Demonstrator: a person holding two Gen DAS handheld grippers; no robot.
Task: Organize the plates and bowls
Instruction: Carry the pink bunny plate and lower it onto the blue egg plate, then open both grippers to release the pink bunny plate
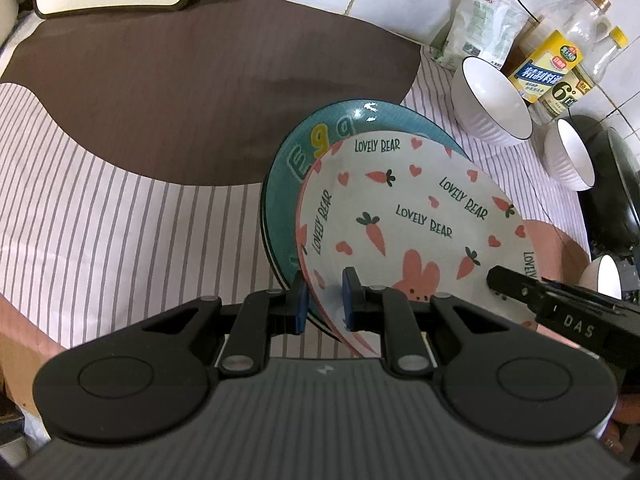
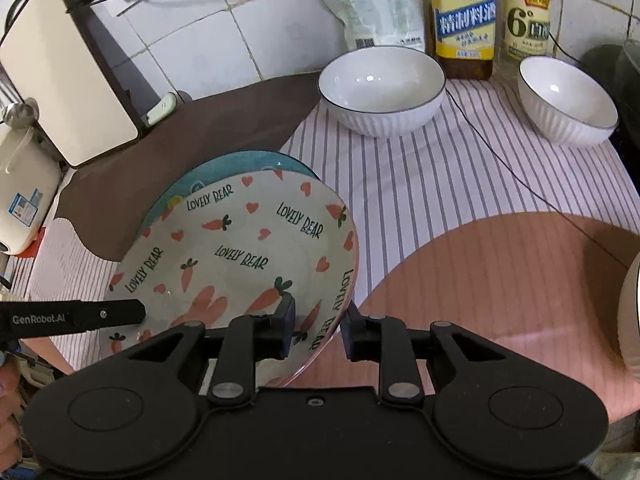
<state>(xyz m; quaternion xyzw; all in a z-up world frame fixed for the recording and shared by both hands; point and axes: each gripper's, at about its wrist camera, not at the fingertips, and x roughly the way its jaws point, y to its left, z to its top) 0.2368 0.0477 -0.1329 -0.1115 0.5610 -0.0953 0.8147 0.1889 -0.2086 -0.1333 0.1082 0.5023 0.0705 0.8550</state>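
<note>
Grippers both pitch steeply down over the striped table [image 2: 460,184]. Left gripper [image 1: 325,305] is clamped narrow on the near rim of two tilted, stacked plates: carrot-print plate [image 1: 408,216] in front, teal plate [image 1: 296,152] behind it toward 11 o'clock. Right gripper [image 2: 318,330] straddles the carrot-print plate's rim at 4 o'clock, jaws slightly apart, outer pad clear of the rim; whether the inner pad touches I cannot tell. Large white bowl [image 2: 382,90] sits at 12 o'clock, small white bowl [image 2: 568,100] at 2 o'clock, both near the bottles [image 2: 464,16].
</note>
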